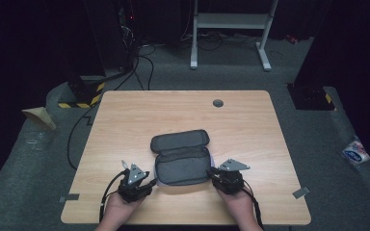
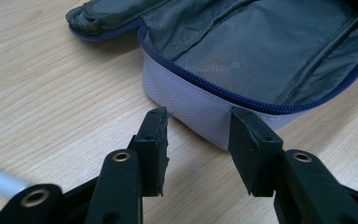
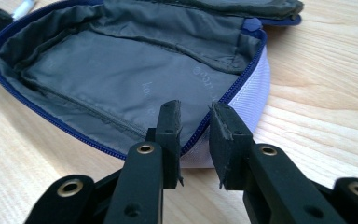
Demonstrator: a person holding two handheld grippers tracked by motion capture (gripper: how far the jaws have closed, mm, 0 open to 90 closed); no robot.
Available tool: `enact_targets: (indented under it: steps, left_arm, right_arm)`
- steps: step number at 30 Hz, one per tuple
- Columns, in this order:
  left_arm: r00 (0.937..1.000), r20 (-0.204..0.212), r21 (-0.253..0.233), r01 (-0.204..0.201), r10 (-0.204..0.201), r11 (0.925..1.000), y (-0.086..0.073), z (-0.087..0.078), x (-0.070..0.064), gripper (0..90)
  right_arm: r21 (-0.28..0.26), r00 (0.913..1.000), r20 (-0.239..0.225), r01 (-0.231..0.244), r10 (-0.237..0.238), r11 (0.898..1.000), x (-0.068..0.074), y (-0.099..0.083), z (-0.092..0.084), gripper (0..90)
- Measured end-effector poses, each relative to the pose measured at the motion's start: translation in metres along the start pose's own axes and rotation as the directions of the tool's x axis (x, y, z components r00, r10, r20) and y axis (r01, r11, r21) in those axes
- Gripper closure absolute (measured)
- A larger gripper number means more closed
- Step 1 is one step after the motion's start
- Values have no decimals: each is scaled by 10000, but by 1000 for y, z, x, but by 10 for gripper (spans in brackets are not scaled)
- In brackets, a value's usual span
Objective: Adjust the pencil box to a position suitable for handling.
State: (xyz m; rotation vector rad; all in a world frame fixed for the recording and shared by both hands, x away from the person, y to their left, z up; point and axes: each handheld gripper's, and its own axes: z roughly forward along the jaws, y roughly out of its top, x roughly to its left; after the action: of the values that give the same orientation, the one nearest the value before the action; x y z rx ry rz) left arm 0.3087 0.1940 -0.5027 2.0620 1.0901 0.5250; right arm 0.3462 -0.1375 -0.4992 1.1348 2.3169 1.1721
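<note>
Grey, blue-zippered pouch (image 1: 181, 156) on light woodgrain table (image 1: 250, 125)

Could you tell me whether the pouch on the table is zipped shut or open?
Open: the pouch lies unzipped with its lid flipped back, grey lining exposed.

High view: fixed overhead, facing forward and down; whole table (image 1: 125, 120) in frame, floor beyond at top. Left gripper view: low, close, looking along its jaws at the open pouch (image 2: 261, 51) corner. Right gripper view: same, opposite corner. All three share the pouch, centre frame.
</note>
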Motion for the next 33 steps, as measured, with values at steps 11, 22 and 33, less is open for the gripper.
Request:
enact_targets:
  steps: [11, 22, 33]
  left_arm:
    - [9995, -121, -18, 282, -282, 9996, -1, 1, 5, 599]
    - [9995, -142, -62, 281, -282, 9996, 6, 11, 7, 615]
    - [9993, -242, -43, 288, -289, 9996, 14, 24, 10, 622]
  right_arm:
    - [35, 9996, -268, 101, -100, 9999, 7, 0, 2, 733]
    - [12, 9997, -248, -93, 93, 10000, 4, -5, 0, 725]
    - [-214, 9986, -48, -529, 528, 9984, -8, -7, 0, 706]
